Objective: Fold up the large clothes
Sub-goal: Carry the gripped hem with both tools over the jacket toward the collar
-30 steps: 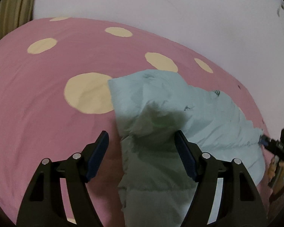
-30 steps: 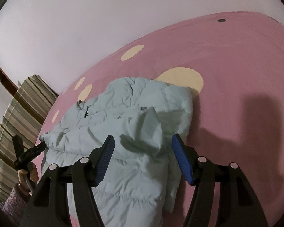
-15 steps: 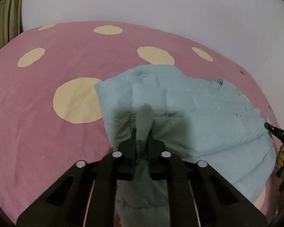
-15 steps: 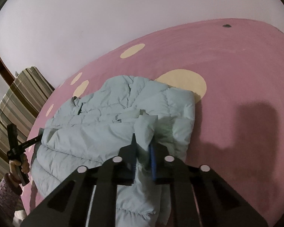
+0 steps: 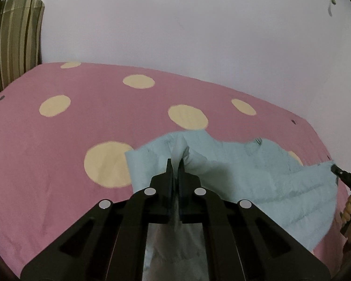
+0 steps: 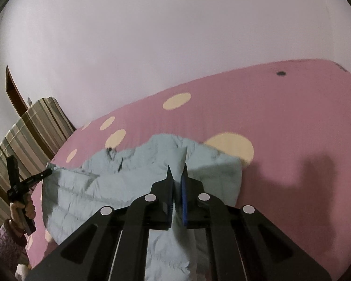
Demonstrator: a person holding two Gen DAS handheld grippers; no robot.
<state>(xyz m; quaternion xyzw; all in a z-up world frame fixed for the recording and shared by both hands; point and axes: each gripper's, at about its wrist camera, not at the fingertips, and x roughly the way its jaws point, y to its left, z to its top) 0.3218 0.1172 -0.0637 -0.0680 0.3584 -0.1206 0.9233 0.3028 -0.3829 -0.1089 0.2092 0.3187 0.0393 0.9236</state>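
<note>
Bed sheet (image 5: 58, 175): pink, with pale yellow round spots, spread flat.
Wall (image 5: 187, 23): plain pale, behind the bed.
Striped cushion (image 6: 28, 135): brown and beige stripes, standing at the bed's end, against the wall.

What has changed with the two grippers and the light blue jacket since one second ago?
Both grippers have closed: the left gripper and the right gripper each pinched a fold of the light blue jacket and lifted it, so the near edge rises off the pink bedsheet. The far part of the jacket stays on the bed.
</note>
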